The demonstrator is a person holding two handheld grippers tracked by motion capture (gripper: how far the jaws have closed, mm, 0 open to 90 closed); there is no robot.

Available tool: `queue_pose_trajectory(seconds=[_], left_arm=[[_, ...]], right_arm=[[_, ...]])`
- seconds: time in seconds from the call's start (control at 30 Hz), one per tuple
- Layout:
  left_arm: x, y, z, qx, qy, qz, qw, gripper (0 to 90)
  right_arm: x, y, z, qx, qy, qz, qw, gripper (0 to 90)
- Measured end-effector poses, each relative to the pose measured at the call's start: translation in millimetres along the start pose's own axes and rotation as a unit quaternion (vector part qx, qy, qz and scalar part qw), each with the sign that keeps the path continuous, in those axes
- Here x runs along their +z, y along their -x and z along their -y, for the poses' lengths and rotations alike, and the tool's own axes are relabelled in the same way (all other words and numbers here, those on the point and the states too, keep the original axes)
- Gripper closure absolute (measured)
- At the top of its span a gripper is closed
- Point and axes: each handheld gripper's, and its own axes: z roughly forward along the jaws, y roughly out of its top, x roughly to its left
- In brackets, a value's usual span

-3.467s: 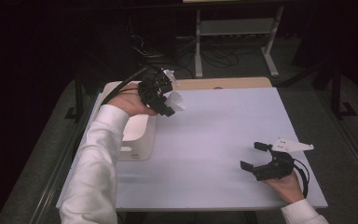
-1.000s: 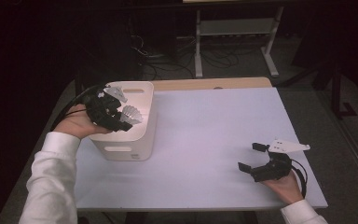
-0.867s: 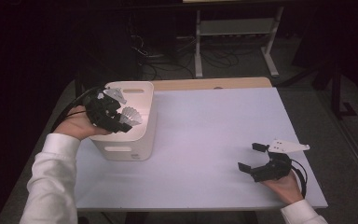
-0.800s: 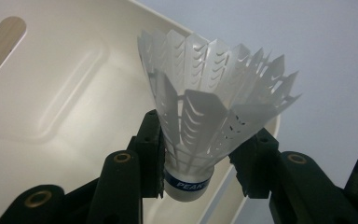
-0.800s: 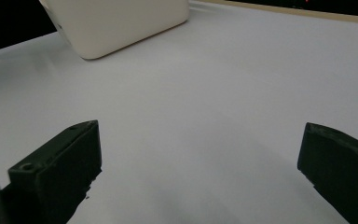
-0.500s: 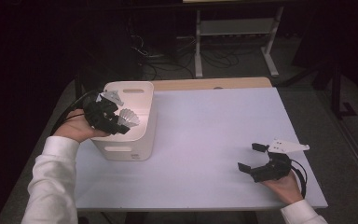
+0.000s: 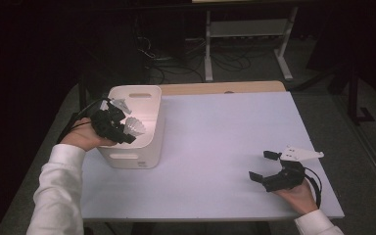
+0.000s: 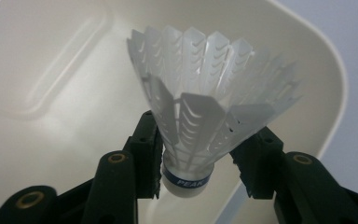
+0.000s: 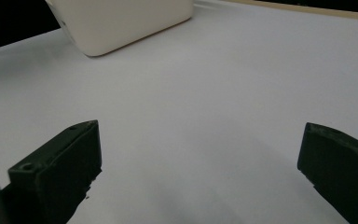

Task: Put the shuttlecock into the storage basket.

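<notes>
Release step in hand, by the look of it: dropping a shuttlecock into the bin. Next move calls for a fuller opening of the jaws so the cork falls free, then a lift straight out past the rim without snagging the feathers.

White table (image 7: 225, 147) across the middle of the high view, bare apart from the items below.

Cream bin (image 7: 147, 93) at the table's upper left corner, upright, open-topped, with a slot handle in its far wall. Inside, smooth pale walls in the left gripper view and nothing lying on what shows of them; floor mostly hidden behind the jaws, so contents there cannot be told. Same bin (image 9: 121, 18) at the top left of the right gripper view, well apart from that gripper.

Right gripper (image 7: 260, 165) at lower right of the high view, resting low over the table in the hand, jaws spread wide, nothing between them.

Left gripper (image 7: 126, 133) reaching over the bin's near-left rim, pointed into the opening. Jaws just been opening, shuttlecock between them: grasp loosened but seemingly not let go, one pad against the cork, the other against the lower skirt.

Shuttlecock (image 8: 205, 107), white, blue-banded cork toward the camera, skirt fanned toward the bin's interior; in the high view (image 7: 136, 126) just inside the opening, above the bin's floor.
</notes>
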Motion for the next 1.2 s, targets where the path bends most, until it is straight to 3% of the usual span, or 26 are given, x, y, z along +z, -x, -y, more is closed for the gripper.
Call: queue_pose_trajectory(seconds=[0.13,0.27,0.47,0.7,0.83,0.93,1.2], left_arm=[[2.9,1.6,-2.3,0.004,-0.004,0.002,1.0,48.7],[1.4,1.8,-3.0,0.002,-0.003,-0.019,0.9998,38.1],[-5.5,-0.2,-1.2,-0.008,0.01,-0.018,0.9998,16.8],[-8.7,-0.9,-1.6,-0.007,0.022,-0.021,0.9995,1.1],[-10.3,-2.4,-0.3,-0.015,0.024,-0.031,0.9991,0.0],[-14.5,-2.8,1.6,-0.024,0.046,-0.029,0.9983,0.0],[-29.7,1.6,4.5,-0.013,0.083,-0.018,0.9963,0.0]], right_arm=[[0.1,0.3,-0.1,-0.002,0.001,0.0,1.0,0.0],[0.1,0.1,0.0,-0.001,0.001,-0.001,1.0,0.0],[0.0,0.4,-0.1,0.001,0.004,-0.004,1.0,0.0],[0.2,0.1,0.0,0.001,0.003,-0.004,1.0,0.0],[0.0,0.1,0.0,0.003,0.004,-0.005,1.0,0.0],[-0.4,-0.2,-0.1,0.003,0.006,-0.005,1.0,0.0],[-3.5,2.9,0.0,0.009,0.011,0.0,0.9999,0.0]])
